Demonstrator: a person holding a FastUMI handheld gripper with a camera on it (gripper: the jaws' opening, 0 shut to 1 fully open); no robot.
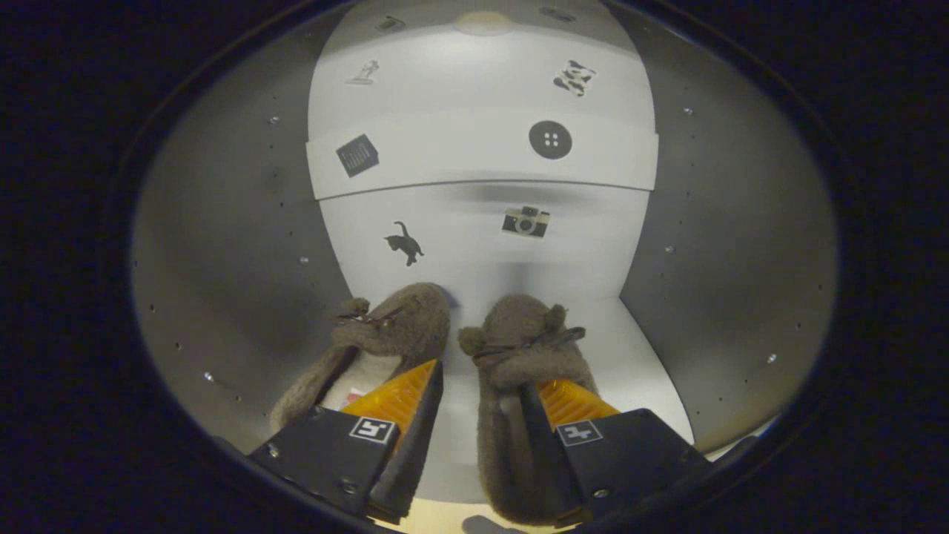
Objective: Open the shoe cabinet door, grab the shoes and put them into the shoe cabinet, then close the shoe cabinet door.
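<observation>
1. The gripper (474,393) reaches into the open shoe cabinet (222,245), its fingers spread wide apart.
2. Two fuzzy brown slippers stand side by side on the cabinet's white floor (637,356), toes pointing at the back wall.
3. The left slipper (385,334) lies partly under the left finger (400,397), whose tip sits over the slipper's opening near its inner edge.
4. The right slipper (519,348) lies partly under the right finger (567,404), whose tip rests over its opening; its heel extends back toward the cabinet's front edge.
5. The gap between the fingers shows bare white floor between the two slippers. Whether the fingers touch the slippers cannot be told; neither slipper is pinched between both fingers.
6. Each slipper has small round ears and a thin dark bow on its top.
7. The white back wall (474,252) carries stickers: a black cat (405,243), a camera (526,221), a dark round button (550,139), and a dark square (357,155).
8. A white shelf edge (460,159) crosses the back wall above the slippers.
9. The grey side walls show rows of small holes.
</observation>
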